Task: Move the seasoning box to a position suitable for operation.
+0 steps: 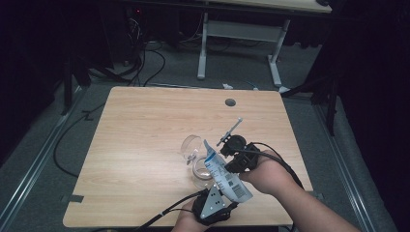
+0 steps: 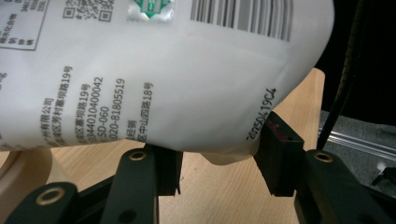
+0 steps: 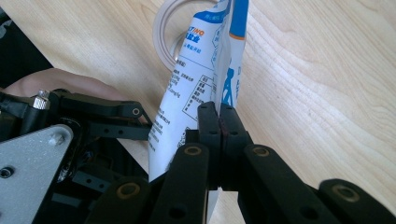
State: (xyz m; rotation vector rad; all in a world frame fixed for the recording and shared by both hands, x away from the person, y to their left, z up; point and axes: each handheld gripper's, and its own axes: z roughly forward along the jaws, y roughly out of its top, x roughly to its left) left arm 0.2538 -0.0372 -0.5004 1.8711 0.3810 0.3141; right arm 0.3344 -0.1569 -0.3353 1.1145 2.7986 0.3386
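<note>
A white pouch [image 1: 226, 178] with blue print and a barcode hangs tilted over a clear glass vessel [image 1: 199, 171] near the table's front edge. My right gripper [image 1: 221, 160] comes in from the right and is shut on the pouch's [image 3: 196, 79] flat sealed edge, the pads [image 3: 209, 122] pinched tight together. My left gripper [image 1: 222, 194] reaches up from below. Its jaws stand apart on either side of the pouch's [image 2: 177, 79] rounded bottom, the pads [image 2: 275, 149] beside the film without squeezing it. A round pale rim [image 3: 161, 32] lies behind the pouch.
A second clear glass [image 1: 191, 146] lies just left of the pouch. The wooden table [image 1: 145, 145] has a round cable hole [image 1: 230, 102] at its far side. Beyond it stand another desk's legs [image 1: 203, 48] and floor cables [image 1: 145, 63]. The left gripper's grey plate [image 3: 32, 158] sits close to my right jaws.
</note>
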